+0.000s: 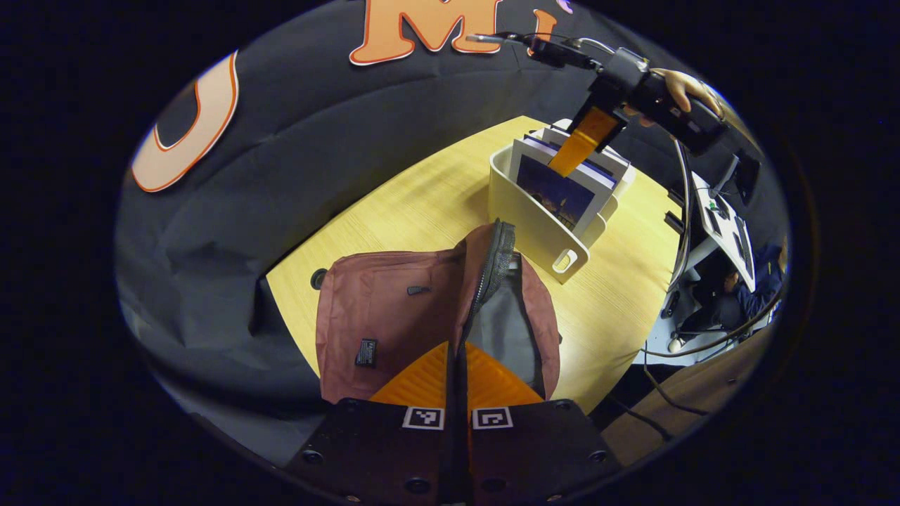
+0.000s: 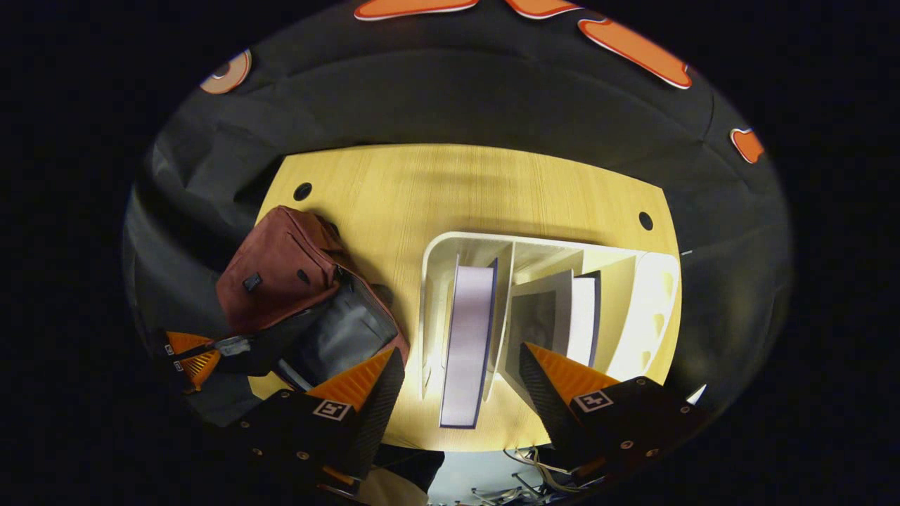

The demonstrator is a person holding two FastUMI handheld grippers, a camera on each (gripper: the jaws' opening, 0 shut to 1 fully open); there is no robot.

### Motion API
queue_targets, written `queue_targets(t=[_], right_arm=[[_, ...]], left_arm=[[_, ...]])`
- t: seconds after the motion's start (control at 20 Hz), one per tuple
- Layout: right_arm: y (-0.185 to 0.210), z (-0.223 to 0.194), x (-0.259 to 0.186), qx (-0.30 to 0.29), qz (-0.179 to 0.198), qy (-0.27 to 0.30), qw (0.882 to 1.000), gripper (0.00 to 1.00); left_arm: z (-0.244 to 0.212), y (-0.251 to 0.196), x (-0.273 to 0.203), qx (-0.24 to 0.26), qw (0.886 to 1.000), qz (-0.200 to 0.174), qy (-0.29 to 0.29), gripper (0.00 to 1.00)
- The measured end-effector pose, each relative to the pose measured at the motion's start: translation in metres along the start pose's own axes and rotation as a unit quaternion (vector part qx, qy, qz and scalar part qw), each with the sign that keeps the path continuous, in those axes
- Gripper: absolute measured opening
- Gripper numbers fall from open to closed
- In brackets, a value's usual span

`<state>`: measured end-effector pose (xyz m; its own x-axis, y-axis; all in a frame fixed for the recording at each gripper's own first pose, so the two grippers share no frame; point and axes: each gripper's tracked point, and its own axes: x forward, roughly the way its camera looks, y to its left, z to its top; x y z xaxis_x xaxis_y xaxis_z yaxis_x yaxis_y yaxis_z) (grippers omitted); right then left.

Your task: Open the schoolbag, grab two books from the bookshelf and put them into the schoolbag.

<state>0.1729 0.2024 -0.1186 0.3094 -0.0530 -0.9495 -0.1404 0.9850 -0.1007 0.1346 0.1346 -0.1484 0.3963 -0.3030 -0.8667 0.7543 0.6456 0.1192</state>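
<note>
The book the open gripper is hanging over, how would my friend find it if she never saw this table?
Start at the wooden table and find the white bookshelf beside the red schoolbag. The book stands alone in the slot nearest the bag, between the right gripper's open fingers. It is the thickest one, while the others share the next slot.

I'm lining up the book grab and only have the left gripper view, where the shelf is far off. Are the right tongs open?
Observer: Yes, the right tongs are spread wide above the bookshelf.
Operator: Over which book?
Observer: The thick book, in the end compartment nearest the schoolbag, sits between the two fingers in the picture.
Operator: Any other books?
Observer: Thinner books stand in the next compartment.
</note>
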Motion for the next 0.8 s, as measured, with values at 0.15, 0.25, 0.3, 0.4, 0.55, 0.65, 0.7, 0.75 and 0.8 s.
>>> queue_targets(t=[0.15, 0.25, 0.3, 0.4, 0.55, 0.65, 0.7, 0.75, 0.8], right_arm=[[0.000, 0.001, 0.020, 0.015, -0.005, 0.017, 1.000, 0.99], [-0.004, 0.004, 0.027, 0.018, -0.020, 0.020, 0.999, 0.97], [-0.005, 0.004, 0.032, 0.020, -0.021, 0.023, 0.999, 0.91], [-0.009, 0.007, 0.039, 0.019, -0.028, 0.025, 0.999, 0.78], [-0.006, 0.006, 0.041, 0.034, -0.023, 0.030, 0.999, 0.43], [-0.010, 0.009, 0.044, 0.024, -0.024, 0.023, 0.999, 0.37], [-0.008, 0.008, 0.043, 0.025, -0.023, 0.020, 0.999, 0.36], [-0.008, 0.008, 0.041, 0.025, -0.023, 0.017, 0.999, 0.35], [-0.009, 0.008, 0.037, 0.026, -0.023, 0.012, 0.999, 0.34]], left_arm=[[0.000, -0.001, 0.004, -0.002, 1.000, -0.003, 0.002, 0.01], [0.000, 0.003, 0.003, 0.000, 1.000, 0.000, 0.003, 0.01], [0.001, 0.005, 0.003, 0.001, 1.000, 0.003, 0.003, 0.01], [0.001, 0.006, 0.002, 0.001, 1.000, 0.006, 0.003, 0.01], [0.002, 0.007, 0.000, 0.003, 1.000, 0.009, 0.002, 0.01], [0.004, 0.008, -0.001, 0.009, 1.000, 0.013, 0.002, 0.01], [0.006, 0.009, -0.003, 0.010, 1.000, 0.014, 0.001, 0.01], [0.007, 0.007, -0.002, 0.009, 1.000, 0.014, 0.001, 0.01], [0.006, 0.006, -0.001, 0.008, 1.000, 0.012, 0.002, 0.01]])
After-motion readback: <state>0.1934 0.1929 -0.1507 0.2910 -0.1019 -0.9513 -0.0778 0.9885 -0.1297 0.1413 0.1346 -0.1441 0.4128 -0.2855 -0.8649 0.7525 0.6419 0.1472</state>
